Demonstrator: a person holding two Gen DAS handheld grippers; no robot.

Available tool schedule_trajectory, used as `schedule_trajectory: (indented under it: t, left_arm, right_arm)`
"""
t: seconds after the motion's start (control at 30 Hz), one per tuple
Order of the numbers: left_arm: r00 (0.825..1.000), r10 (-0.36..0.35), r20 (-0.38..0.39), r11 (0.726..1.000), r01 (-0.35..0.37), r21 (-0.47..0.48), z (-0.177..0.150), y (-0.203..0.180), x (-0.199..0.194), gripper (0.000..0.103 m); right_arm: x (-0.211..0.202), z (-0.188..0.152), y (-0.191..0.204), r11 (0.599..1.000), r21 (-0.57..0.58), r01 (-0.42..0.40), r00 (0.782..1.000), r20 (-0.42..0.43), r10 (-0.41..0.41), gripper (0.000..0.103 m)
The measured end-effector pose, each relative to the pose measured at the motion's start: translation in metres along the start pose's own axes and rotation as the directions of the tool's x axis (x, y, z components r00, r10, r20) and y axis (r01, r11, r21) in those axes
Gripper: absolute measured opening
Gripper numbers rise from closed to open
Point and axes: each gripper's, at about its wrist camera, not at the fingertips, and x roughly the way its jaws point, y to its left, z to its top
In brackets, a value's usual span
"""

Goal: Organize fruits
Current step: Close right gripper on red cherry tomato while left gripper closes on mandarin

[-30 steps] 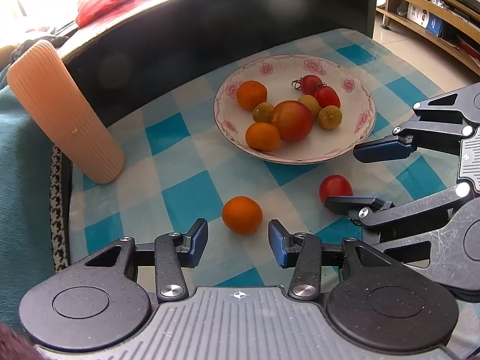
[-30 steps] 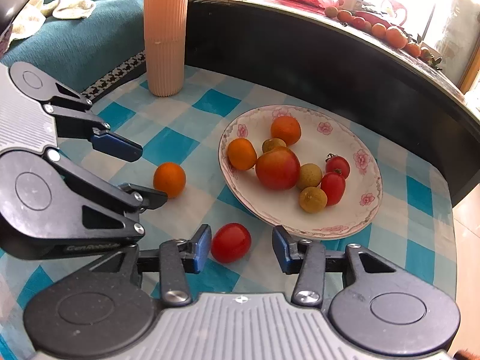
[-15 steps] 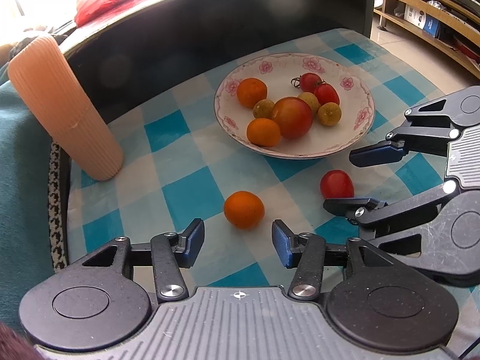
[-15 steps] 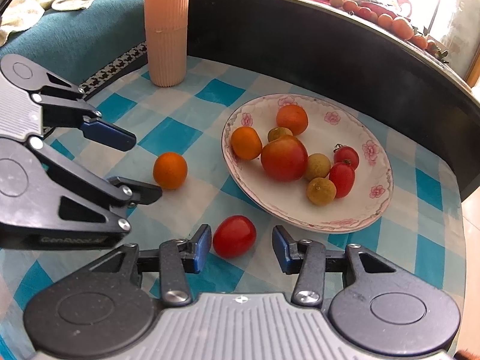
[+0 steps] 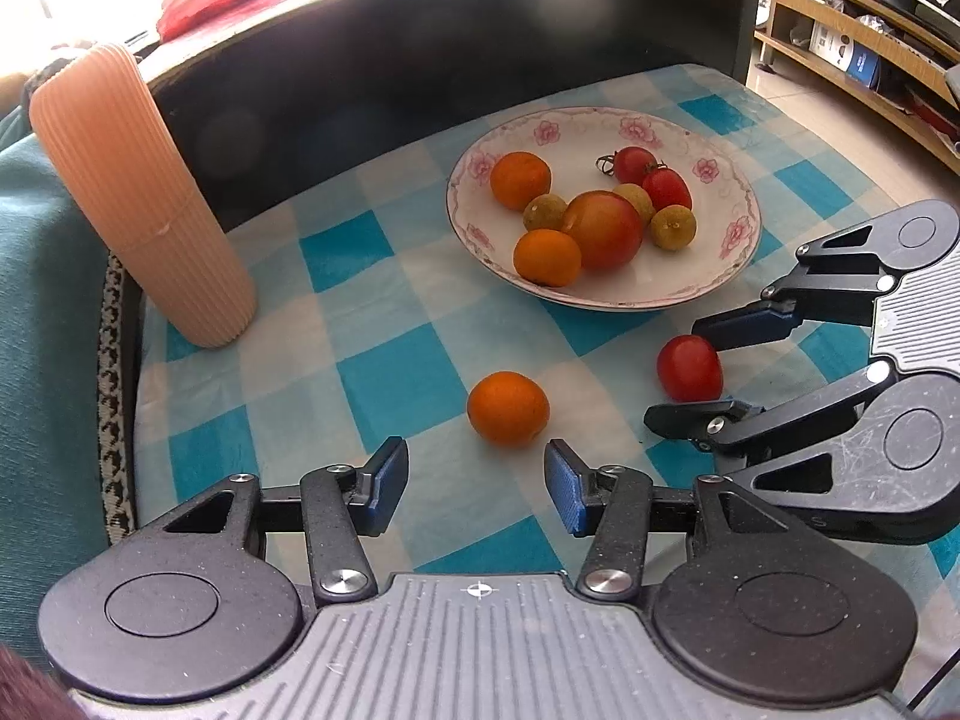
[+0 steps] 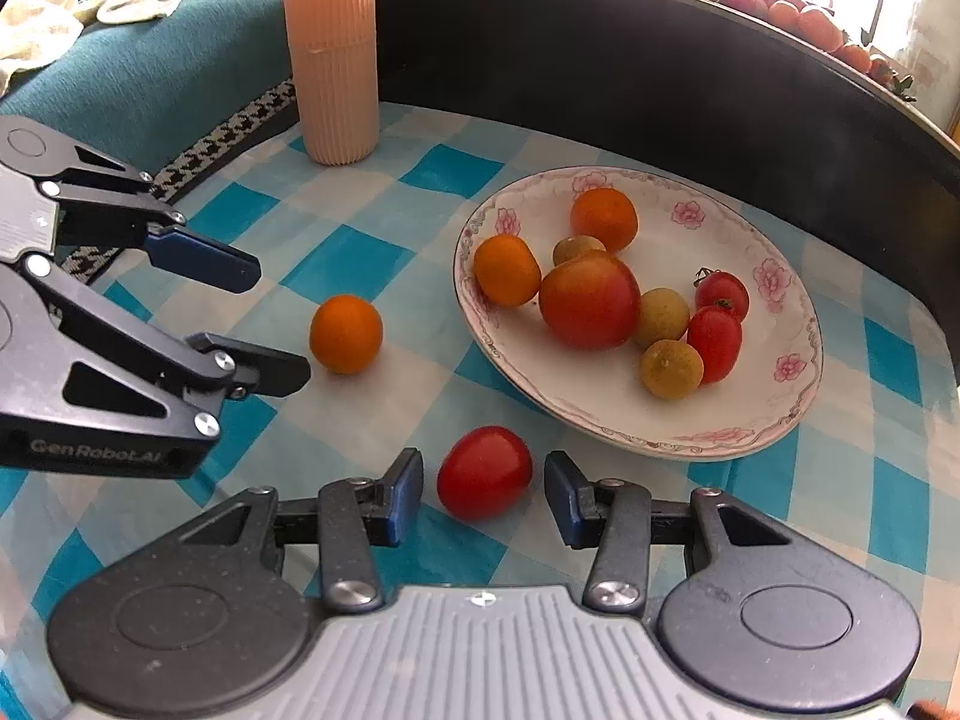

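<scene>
A loose orange [image 5: 508, 408] lies on the checked cloth just ahead of my left gripper [image 5: 475, 474], which is open and apart from it. A loose red tomato [image 6: 485, 471] sits between the tips of my open right gripper [image 6: 483, 480], with gaps on both sides. The left wrist view shows the tomato [image 5: 689, 367] at the tips of the right gripper [image 5: 675, 375]. Beyond both stands a white flowered plate [image 6: 660, 444] holding two oranges, a large red fruit and several small ones. In the right wrist view the orange [image 6: 345, 333] lies off the tips of the left gripper [image 6: 276, 324].
A tall ribbed peach cylinder [image 5: 144, 198] stands at the cloth's far left corner. A dark curved wall [image 5: 420, 48] rises behind the plate [image 5: 600, 300], with more fruit on its ledge [image 6: 810, 18]. Teal fabric [image 5: 36, 300] borders the left side; wooden shelves [image 5: 870, 30] are at the far right.
My right gripper has crept forward, so the red tomato now sits between its fingertips. The left gripper has shifted only slightly. Both jaws have stayed open and no fruit has moved.
</scene>
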Motion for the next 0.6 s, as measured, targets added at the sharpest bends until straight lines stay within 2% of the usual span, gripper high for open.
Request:
schedule_trajectory:
  t: [0.17,0.23,0.6]
  left_arm:
    - [1.0,-0.005,-0.005,1.0,0.005,-0.008,0.0,0.001,0.003,0.059]
    - [1.0,-0.012,-0.005,1.0,0.012,-0.01,0.0,0.0,0.004,0.059]
    - [0.999,-0.033,0.005,0.999,0.033,-0.022,0.013,-0.009,0.018,0.056]
  right_arm:
    - [0.0,-0.001,-0.004,0.999,0.023,-0.024,1.0,0.003,0.024,0.056]
    - [0.0,0.0,-0.005,0.999,0.034,-0.026,1.0,-0.001,0.026,0.049]
    - [-0.011,-0.004,-0.019,0.998,0.065,-0.025,1.0,-0.008,0.025,0.048]
